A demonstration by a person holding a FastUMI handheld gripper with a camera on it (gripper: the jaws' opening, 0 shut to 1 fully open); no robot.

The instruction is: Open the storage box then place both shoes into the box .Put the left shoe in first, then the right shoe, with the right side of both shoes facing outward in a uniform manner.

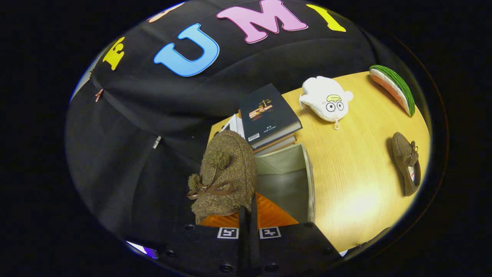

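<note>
shoe in the tongs: the fuzzy brown shoe (225, 173) with the little bow and pompoms sits right at the fingertips of the gripper (248, 215), hanging just beside the box on its far-from-table side

tongs: the fingers are pinched almost together, barely a slit between them, and the shoe's edge seems to be caught in that slit. I'd call it holding the shoe, though the exact contact is tucked behind the fuzz

how it handles: looks soft, light and floppy to me, more slipper than shoe. Won't break or slide much, but I'd guess it sags and swings when held by one thin edge

where to grab: the rim of the opening or the heel edge looks like the sensible spot, thin enough for narrow tongs. The bow would probably just pull loose

storage box: the box (309, 177) is just beyond the fingers, open toward the camera, pale walls, grey bottom

what's in it: nothing that I can see, bare inside

other shoe: the second shoe (406, 163) lies on its side on the wooden table (357, 184), well apart from the box

clutter: a stack of books (269, 117) right behind the box, a white plush toy (326, 99) and a watermelon-slice cushion (394, 89) further off

progress guess: box open, no shoe in yet
</note>
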